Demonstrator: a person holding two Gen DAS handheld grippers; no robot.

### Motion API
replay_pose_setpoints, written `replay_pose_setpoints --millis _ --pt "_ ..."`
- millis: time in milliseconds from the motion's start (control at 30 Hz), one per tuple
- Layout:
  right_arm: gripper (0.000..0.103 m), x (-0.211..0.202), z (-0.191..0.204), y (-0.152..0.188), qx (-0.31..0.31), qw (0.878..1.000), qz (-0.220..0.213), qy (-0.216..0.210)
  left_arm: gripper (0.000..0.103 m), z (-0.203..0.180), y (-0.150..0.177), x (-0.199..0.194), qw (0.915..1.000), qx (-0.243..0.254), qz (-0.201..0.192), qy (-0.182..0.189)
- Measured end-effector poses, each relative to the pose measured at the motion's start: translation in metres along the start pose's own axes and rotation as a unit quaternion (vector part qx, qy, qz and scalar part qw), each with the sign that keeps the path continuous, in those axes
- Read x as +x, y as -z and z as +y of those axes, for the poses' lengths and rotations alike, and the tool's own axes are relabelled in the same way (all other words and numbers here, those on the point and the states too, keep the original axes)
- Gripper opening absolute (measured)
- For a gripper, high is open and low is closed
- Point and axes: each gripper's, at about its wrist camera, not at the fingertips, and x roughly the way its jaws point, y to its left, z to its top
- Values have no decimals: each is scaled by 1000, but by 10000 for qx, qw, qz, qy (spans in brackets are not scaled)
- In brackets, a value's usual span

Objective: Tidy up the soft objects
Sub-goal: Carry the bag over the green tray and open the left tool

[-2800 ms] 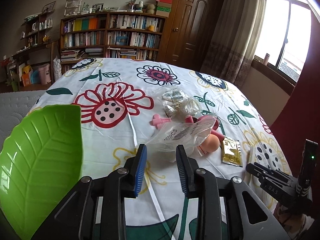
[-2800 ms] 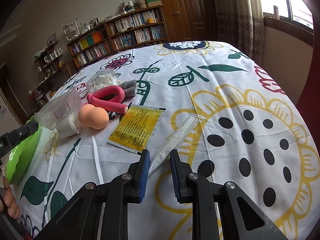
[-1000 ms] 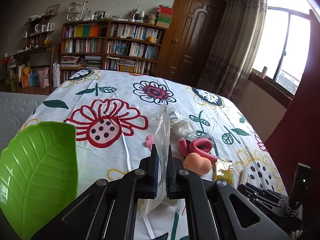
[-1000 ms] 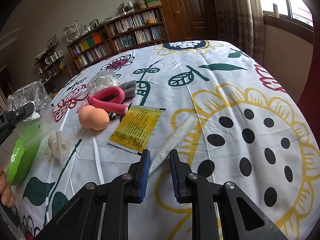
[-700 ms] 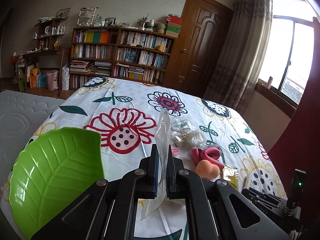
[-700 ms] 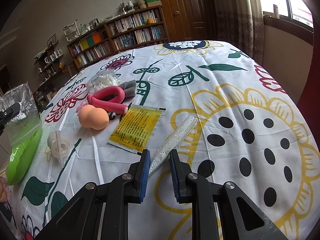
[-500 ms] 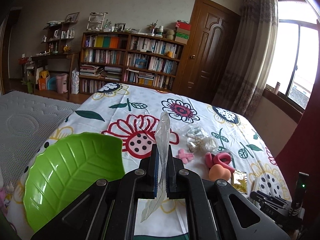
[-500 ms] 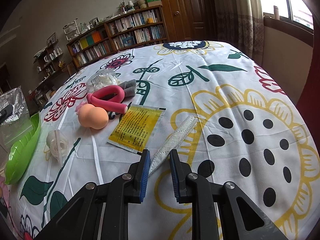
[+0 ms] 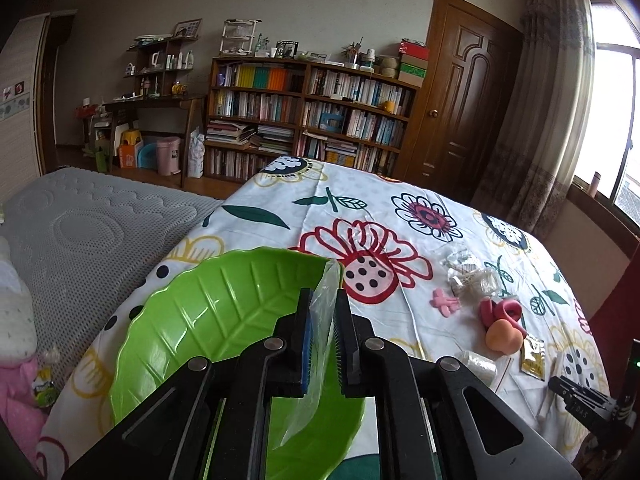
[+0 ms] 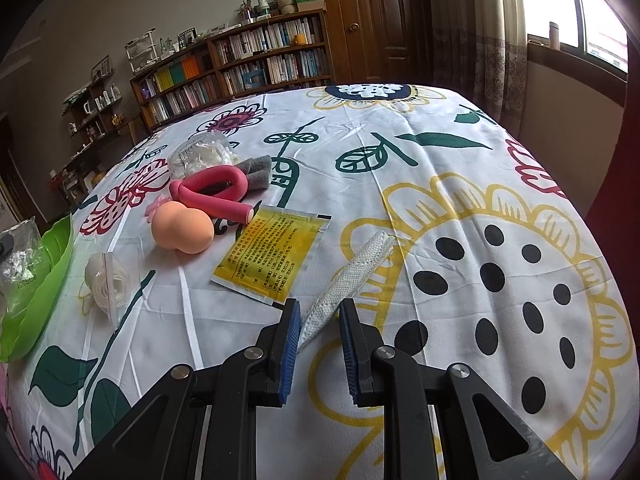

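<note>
My left gripper [image 9: 323, 292] is shut on a clear plastic bag [image 9: 308, 392], which hangs between the fingers over the green leaf-shaped bowl [image 9: 208, 320] at the table's near left corner. The right wrist view shows the same bag [image 10: 18, 264] above the bowl [image 10: 44, 292]. My right gripper [image 10: 319, 304] is open, low over the cloth, with the near end of a white mesh strip [image 10: 360, 272] between its fingers. On the cloth lie an orange sponge [image 10: 182, 230], a pink foam loop [image 10: 216, 192], a yellow sachet [image 10: 272, 256] and a wrapped white roll [image 10: 108, 280].
A crinkled clear packet [image 10: 200, 154] and a grey cloth [image 10: 256, 170] lie behind the pink loop; a small pink piece [image 9: 444, 302] sits nearby. A grey mattress [image 9: 80, 232] borders the table's left side. Bookshelves and a door stand at the back.
My left gripper carried the bag up and left, from above the cloth to over the green bowl, and its jaws stand slightly wider. The white roll stayed on the cloth. My right gripper has not moved.
</note>
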Motion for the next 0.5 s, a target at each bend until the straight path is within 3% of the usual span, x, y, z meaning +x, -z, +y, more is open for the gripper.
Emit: replay_pose_setpoints --millis 67,100,300,500 --pt "22 0 1 0 -23 10000 4 29 58 7 3 0 9999 -111 16 -87" --pt "22 0 1 0 -34 10000 6 43 64 10 5 -1 9998 -149 -42 -143" --pt "21 0 4 0 -94 9999 14 120 69 19 9 -4 9995 -110 -109 -266" --pt "13 -3 2 0 22 10000 -38 41 81 21 12 -8 9995 -86 -143 -270"
